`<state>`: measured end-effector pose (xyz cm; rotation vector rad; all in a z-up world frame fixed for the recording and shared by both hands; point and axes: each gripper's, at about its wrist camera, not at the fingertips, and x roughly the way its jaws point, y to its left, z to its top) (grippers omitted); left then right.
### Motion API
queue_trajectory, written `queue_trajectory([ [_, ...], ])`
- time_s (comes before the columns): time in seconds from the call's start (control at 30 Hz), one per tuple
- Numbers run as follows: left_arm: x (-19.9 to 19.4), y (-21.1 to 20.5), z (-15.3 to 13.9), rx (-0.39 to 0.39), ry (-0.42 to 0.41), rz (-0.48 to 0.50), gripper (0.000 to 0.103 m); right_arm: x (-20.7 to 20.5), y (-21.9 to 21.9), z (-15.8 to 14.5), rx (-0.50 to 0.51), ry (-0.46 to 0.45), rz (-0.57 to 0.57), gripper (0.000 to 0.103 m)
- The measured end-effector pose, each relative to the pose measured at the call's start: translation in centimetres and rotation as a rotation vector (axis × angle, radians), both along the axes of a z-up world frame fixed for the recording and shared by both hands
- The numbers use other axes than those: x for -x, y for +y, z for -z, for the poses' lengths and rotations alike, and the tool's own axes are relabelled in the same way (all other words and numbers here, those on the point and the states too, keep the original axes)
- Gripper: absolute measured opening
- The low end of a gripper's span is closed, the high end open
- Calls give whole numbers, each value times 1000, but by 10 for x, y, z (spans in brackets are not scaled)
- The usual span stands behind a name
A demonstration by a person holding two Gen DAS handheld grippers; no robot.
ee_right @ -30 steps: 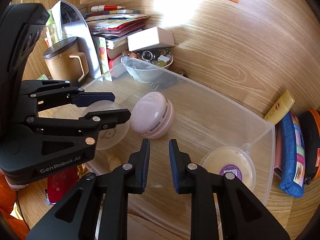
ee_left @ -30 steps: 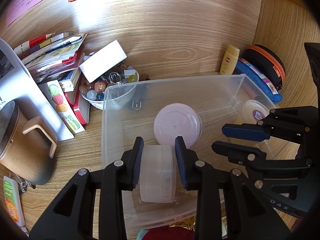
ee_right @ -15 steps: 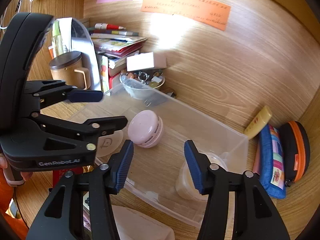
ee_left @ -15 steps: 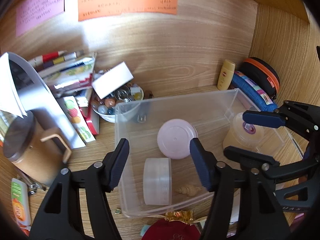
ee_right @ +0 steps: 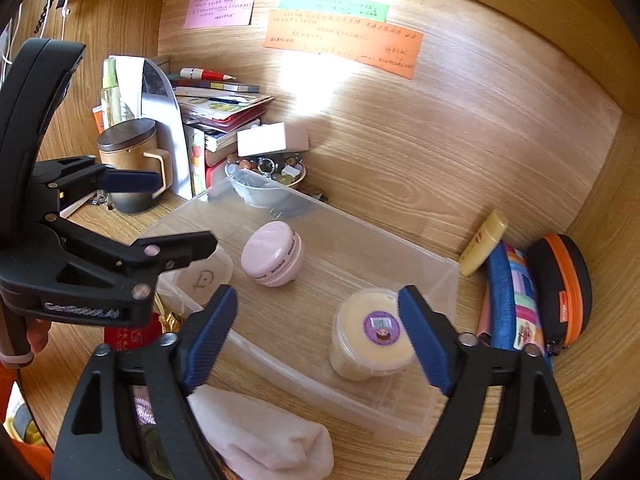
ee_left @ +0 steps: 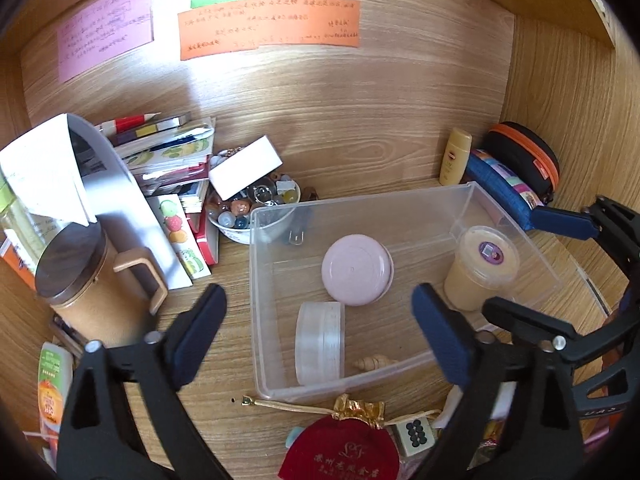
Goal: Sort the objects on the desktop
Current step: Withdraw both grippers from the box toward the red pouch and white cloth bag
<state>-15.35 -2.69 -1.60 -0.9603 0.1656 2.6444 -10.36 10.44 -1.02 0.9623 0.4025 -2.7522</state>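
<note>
Wooden desk (ee_left: 360, 152), clear bin (ee_left: 516, 236) holding jars, both grippers' fingers wide apart, empty.

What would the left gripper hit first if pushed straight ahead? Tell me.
Most likely the translucent round container standing on edge inside the clear bin. It lies between the open fingers of the left gripper, with the pink lidded jar just behind. Depth is uncertain.

Home study desk nook: wood-panel walls, sticky notes (ee_left: 268, 30), stacked books (ee_left: 168, 160), mug (ee_left: 94, 284).
</note>
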Motion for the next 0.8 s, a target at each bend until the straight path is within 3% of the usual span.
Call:
queue_trajectory([
  [0.47,-18,-21,-2,-12,-23,-65,97,-27,41,-7,125,-9,72,89],
  [0.8,-32,-40,20,-45,-107,-97,97,-45,46,12,162,-62,85,90],
])
